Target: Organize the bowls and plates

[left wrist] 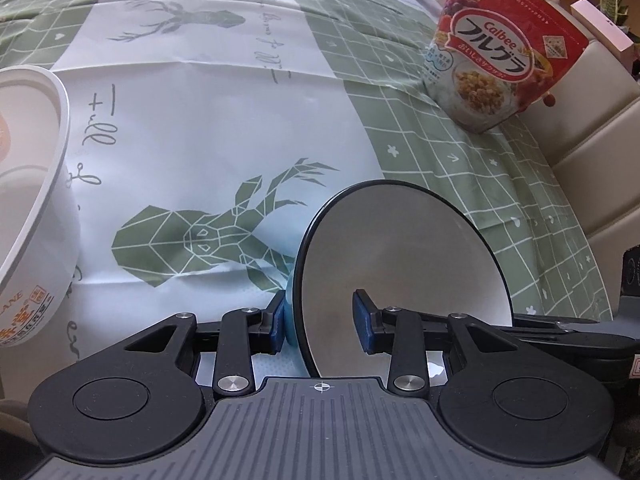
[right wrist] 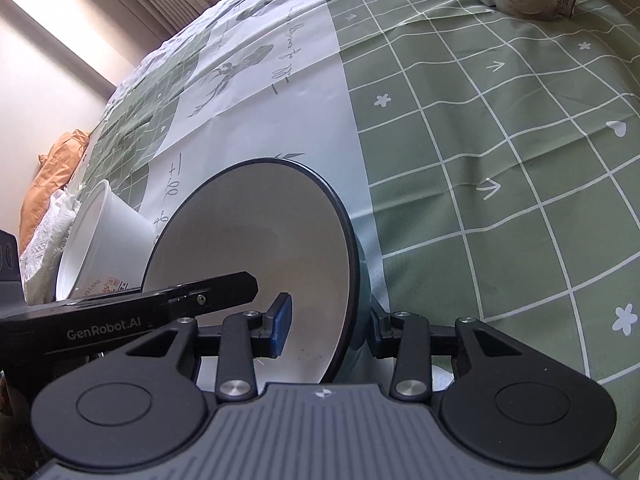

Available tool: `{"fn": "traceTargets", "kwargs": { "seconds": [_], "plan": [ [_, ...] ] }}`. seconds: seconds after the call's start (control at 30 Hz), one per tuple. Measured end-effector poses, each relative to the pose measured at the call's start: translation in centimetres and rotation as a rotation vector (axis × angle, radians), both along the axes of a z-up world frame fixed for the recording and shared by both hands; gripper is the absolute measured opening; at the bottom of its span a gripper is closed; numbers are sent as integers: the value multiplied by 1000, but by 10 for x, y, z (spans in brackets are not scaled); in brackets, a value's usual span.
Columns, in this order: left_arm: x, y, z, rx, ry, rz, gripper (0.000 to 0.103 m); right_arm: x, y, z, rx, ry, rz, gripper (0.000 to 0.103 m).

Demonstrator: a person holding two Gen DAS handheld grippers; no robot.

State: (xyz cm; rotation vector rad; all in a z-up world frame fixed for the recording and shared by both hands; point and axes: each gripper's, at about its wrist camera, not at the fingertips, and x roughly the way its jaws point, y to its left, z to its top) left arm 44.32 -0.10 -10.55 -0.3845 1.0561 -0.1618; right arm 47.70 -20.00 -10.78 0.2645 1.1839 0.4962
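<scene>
Your left claw (left wrist: 320,326) and right claw (right wrist: 330,330) each straddle opposite sides of the bowl's (left wrist: 404,280) rim, tipped above the counter (left wrist: 224,128); whether either pinches, you cannot tell. The white tub (left wrist: 32,184) stands leftward.

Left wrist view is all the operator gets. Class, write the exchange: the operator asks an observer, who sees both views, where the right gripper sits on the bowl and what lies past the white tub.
Operator: Where does the right gripper sit on the bowl?
Observer: The right gripper straddles the rim of the bowl, with one finger inside and the other behind the blue outer wall.
Operator: And what lies past the white tub?
Observer: Beside the tub, on its far side, lies crumpled white paper or cloth.
</scene>
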Motion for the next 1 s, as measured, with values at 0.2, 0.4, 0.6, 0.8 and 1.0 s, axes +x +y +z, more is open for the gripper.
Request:
{"fn": "traceTargets", "kwargs": {
  "seconds": [0.2,0.4,0.6,0.8,1.0],
  "plan": [
    [-1,-2,5,24,0,12,37,-2,8,8,-45,3,-8,39],
    [-6,3,22,16,-32,26,38,-5,9,24,-18,-2,-13,39],
    [-20,8,52,8,-90,41,38,-18,10,51,4,-45,-3,39],
    [-55,6,81,-7,-121,31,39,-53,6,80,-1,-70,24,39],
    [-103,3,84,-53,-111,25,39,-103,-6,96,-3,-95,39,39]
  ]
}}
